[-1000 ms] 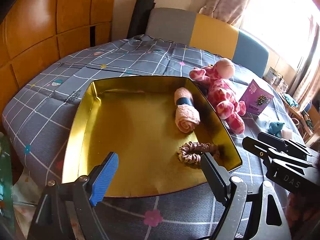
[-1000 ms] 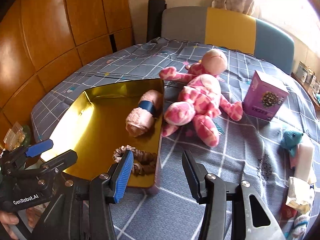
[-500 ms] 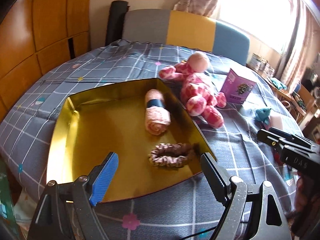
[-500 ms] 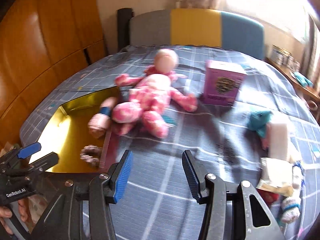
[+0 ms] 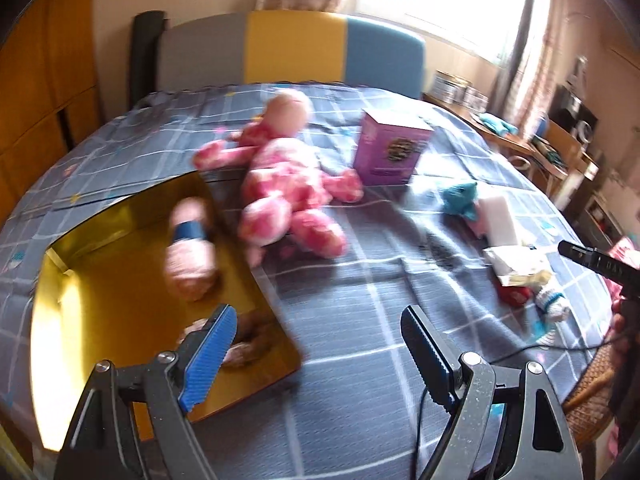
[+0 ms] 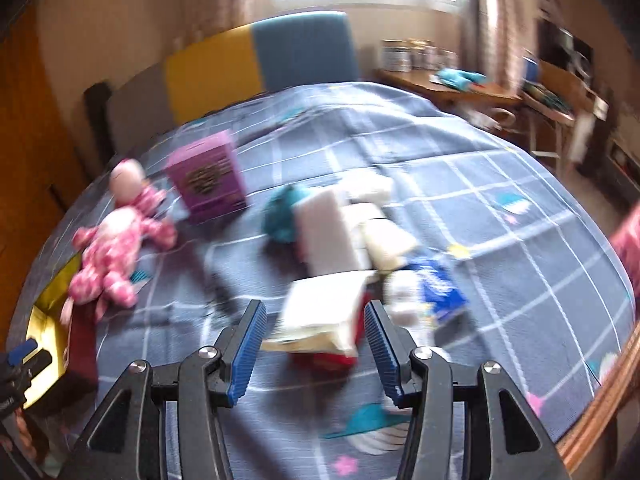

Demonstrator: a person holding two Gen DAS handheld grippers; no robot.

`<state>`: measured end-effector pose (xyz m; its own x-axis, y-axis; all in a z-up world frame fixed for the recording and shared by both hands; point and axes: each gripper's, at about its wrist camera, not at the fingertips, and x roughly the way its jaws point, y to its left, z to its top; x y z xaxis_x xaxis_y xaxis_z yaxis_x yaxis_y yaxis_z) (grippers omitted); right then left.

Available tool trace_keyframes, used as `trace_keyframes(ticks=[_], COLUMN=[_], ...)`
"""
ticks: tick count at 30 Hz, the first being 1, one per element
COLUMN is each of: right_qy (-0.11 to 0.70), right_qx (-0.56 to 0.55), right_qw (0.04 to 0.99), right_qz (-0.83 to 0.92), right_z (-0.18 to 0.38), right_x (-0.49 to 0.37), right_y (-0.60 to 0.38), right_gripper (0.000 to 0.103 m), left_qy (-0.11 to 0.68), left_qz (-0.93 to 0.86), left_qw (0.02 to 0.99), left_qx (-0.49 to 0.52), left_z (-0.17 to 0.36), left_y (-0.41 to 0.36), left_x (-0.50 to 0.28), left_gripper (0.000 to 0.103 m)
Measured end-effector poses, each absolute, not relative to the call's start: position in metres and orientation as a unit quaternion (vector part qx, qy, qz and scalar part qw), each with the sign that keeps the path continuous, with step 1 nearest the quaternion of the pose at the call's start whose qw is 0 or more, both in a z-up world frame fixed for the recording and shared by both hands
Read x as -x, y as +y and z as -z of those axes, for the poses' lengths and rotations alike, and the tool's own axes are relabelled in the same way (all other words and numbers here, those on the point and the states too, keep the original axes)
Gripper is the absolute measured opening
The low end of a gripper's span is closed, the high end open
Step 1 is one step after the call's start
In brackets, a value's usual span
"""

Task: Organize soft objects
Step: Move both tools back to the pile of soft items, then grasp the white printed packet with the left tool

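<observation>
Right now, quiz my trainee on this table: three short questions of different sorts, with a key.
1. True or false: the pink plush doll lies inside the gold tray.
2. Which item is in the tray? A) purple box B) rolled pink towel C) teal plush toy
3. Fill in: the right gripper is open and points at a ____ of small items.

Key: 1 false; 2 B; 3 pile
</observation>
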<state>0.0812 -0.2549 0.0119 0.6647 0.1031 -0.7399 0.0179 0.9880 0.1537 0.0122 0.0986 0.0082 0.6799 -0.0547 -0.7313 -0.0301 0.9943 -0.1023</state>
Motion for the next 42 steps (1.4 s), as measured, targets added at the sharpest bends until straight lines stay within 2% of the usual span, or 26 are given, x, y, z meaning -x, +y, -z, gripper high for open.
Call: trace_keyframes(ticks=[9,13,18,32,34,36,42], right_qy=[0.412,0.416,0.401,0.383,0.385,0.385,0.4], right_qx=[-0.177,-0.21,-0.245,-0.29,-0.291,-0.293,-0.283], right_qw=[0.893,0.885,0.883,0.877,0.876,0.875,0.872], right_qz=[0.03,0.02,0.011,-0.002,-0.002,-0.002,0.0], right_z=[-0.002,0.004,0.005,0.008,0.009,0.009,0.01], right_x=[-0.075,-0.076,-0.073,-0.07,-0.07,-0.07,-0.074], right_y=[-0.331,-0.341,-0.348,-0.36,-0.36,-0.361,-0.358], right_gripper=[0.057,0.058,0.06,0.063,0.063,0.063,0.063], left_qy=[0.427,0.438,0.46,0.523,0.53,0.535,0.529], left_qz=[0.097,0.133,0.174,0.231,0.23,0.229,0.245], left_qw=[0.899,0.888,0.87,0.82,0.816,0.813,0.812], left_qx=[0.037,0.04,0.043,0.034,0.029,0.023,0.025], left_z=[-0.004,-0.002,0.003,0.038,0.045,0.053,0.061], left_y=[0.029,-0.001,-0.048,-0.166,-0.174,-0.181,-0.176], left_x=[-0.06,-0.08,-0.11,-0.18,-0.186,-0.191,-0.186], left_gripper=[0.085,0.085,0.091,0.091,0.088,0.064,0.059])
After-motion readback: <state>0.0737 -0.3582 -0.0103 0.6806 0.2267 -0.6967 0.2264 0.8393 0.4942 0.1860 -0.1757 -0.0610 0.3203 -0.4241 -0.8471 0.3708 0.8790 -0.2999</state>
